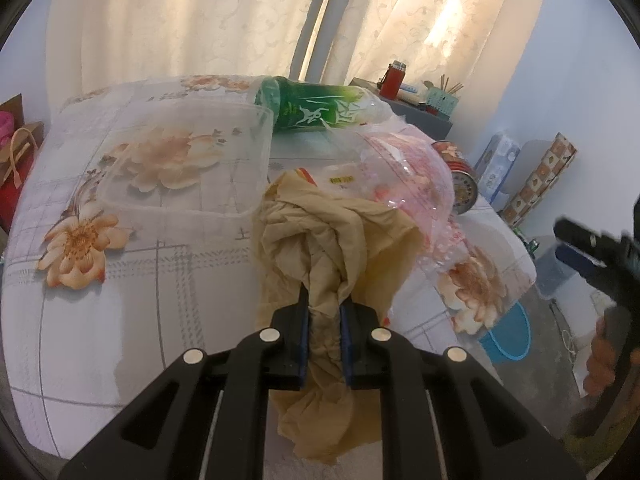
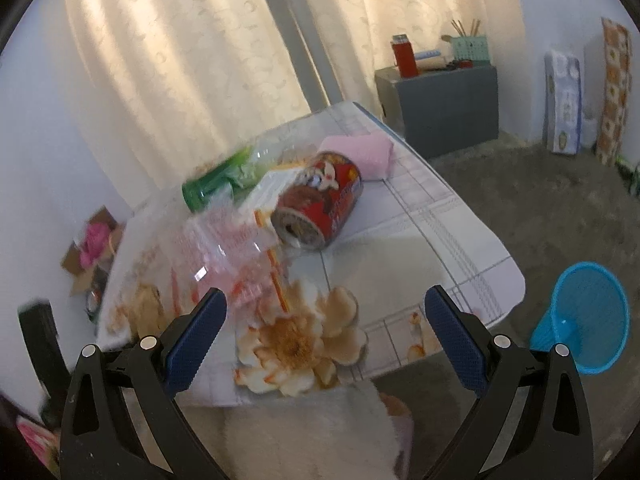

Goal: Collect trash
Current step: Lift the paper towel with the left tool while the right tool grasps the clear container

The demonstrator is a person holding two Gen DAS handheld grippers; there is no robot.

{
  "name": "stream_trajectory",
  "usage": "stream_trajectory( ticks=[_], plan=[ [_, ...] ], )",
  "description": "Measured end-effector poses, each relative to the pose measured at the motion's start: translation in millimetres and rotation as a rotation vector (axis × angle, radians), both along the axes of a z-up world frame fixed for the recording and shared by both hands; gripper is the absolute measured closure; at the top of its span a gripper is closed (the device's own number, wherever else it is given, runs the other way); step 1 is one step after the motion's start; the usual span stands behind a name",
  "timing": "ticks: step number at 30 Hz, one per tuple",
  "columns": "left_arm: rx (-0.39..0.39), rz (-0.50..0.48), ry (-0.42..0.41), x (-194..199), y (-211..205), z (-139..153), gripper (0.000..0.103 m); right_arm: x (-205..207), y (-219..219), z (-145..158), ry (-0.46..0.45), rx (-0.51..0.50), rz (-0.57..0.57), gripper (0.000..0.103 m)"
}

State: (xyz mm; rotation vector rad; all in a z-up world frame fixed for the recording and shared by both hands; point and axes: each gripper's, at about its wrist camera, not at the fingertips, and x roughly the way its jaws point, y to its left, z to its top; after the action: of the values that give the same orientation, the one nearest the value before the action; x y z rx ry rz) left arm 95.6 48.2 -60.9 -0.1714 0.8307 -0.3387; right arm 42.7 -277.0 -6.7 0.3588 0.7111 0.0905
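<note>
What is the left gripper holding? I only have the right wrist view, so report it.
Observer: The left gripper is shut on a crumpled tan bag.
Operator: Now list any trash to the left of that bag.
Observer: A clear plastic tub stands open and looks empty on the flowered tablecloth, beside the bag.
Operator: Tell me what lies behind the tub.
Observer: The green bottle lies on its side just behind the tub's far right corner.
</note>
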Motion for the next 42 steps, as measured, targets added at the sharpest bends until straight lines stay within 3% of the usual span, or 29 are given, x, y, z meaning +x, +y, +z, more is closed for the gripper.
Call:
stream_trajectory(
  ticks=[11,20,27,30,36,42],
  plan=[
    [-0.066,-0.003,-0.069,-31.3,25.5,8.9,0.091,14.8,40.2,22.4,-0.037,0.017,0.127,0.008],
    [-0.087,0.073,-0.045,-40.4,54.0,-0.9,0.091,42.0,112.7,43.3,-0.041,0.082,0.355,0.011],
    [-0.118,0.145,0.023,-36.9,70.2,-17.3,0.091,80.0,165.5,33.0,0.140,0.245,0.499,0.029],
    [-0.135,0.161,0.025,-37.3,73.9,-17.6,0.091,87.9,192.4,19.9,0.208,0.262,0.530,0.034],
    [-0.162,0.168,0.027,-38.4,81.1,-20.0,0.091,103.1,224.9,-14.2,0.331,0.255,0.460,0.053],
    [-0.187,0.170,0.027,-42.0,87.4,-23.2,0.091,114.6,234.3,-33.2,0.385,0.266,0.391,0.066]
  ],
)
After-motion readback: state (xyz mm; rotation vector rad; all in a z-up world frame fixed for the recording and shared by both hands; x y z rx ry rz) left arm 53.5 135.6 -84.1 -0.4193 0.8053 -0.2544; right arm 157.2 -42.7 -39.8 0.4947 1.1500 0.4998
